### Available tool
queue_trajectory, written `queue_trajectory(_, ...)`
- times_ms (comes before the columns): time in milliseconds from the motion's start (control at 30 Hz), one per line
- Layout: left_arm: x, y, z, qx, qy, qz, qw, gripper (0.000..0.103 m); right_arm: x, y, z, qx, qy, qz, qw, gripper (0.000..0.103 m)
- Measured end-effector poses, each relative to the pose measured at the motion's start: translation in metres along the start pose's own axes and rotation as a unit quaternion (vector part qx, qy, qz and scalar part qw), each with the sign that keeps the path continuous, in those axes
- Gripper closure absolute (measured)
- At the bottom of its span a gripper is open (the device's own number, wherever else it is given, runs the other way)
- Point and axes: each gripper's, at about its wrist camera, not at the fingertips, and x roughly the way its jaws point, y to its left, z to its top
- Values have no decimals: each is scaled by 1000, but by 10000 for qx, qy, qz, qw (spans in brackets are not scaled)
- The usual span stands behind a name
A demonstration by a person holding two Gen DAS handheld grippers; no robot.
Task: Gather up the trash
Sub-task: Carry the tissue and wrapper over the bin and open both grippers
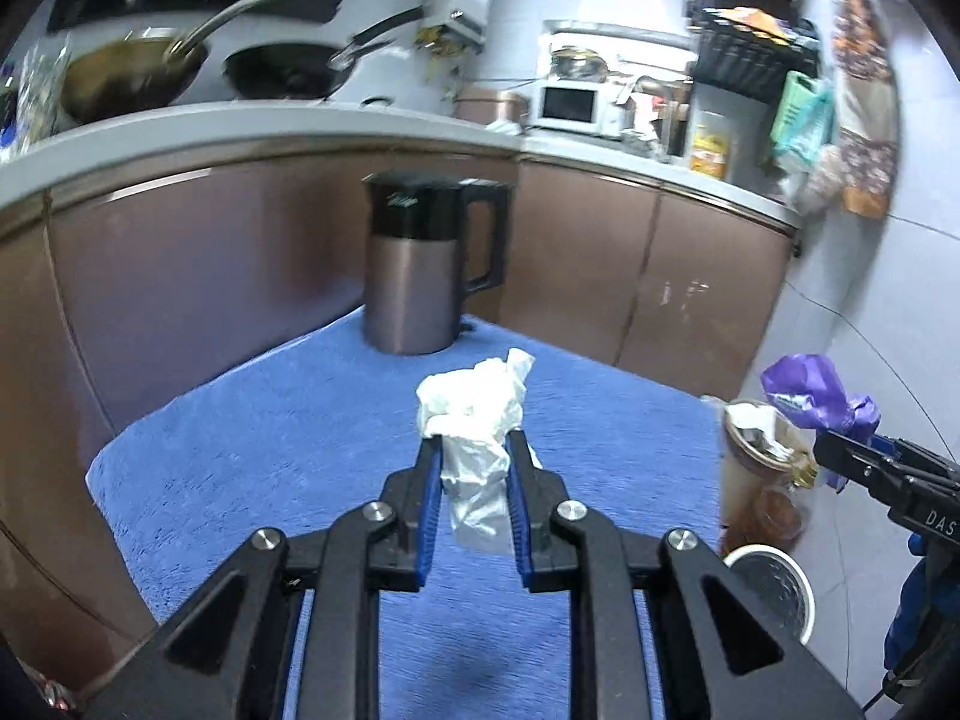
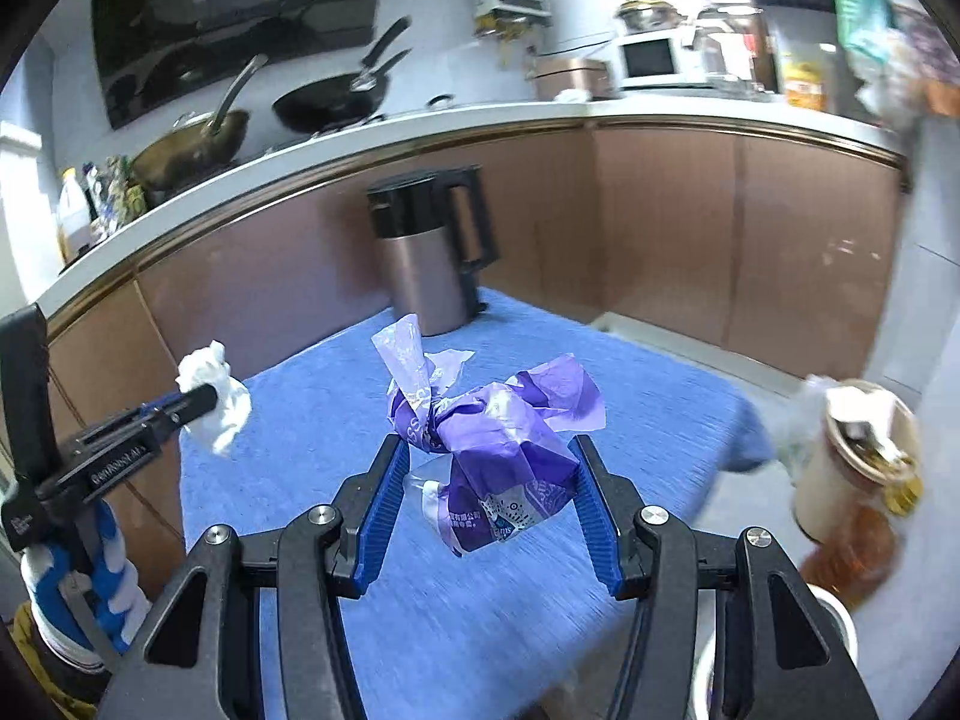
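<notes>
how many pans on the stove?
2. A brass-coloured wok at the left of the stove, and a black frying pan just right of it, handle toward the wall. Others may be hidden beyond the counter edge.

Kettle [image 1: 429, 267] stands at the far edge of the cloth-covered worktop [image 1: 252, 456], centre frame, cabinets [image 1: 198, 276] right behind it. Crumpled tissue [image 1: 474, 420] sits between the left gripper [image 1: 474, 450] fingers, in front of the kettle. Lower right, beyond the worktop's edge, the trash bin [image 1: 759, 468]; the plastic wrapper [image 1: 816, 390] hangs above it in the right gripper [image 2: 489, 456]. Pans [image 1: 282, 72] upper left, microwave [image 1: 570, 108] upper right.
</notes>
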Motion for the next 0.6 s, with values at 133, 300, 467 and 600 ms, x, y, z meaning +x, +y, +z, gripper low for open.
queue_trajectory(133, -15, -39, 0, 331, -81, -222, 9992, 84, -40, -22, -12, 223, -206, -293, 9991, 49)
queue_trajectory(300, -17, -93, -8, 886, -49, -511, 9947, 84, -76, -54, -30, 562, -401, -594, 9958, 49)
queue_trajectory(467, -12, -153, -17, 1435, 83, -877, 9857, 84, -92, -91, -52, 918, -424, -969, 9901, 49)
queue_trajectory(600, 2, -195, -26, 1841, 230, -1155, 9758, 84, -88, -125, -69, 1246, -315, -1316, 9829, 49)
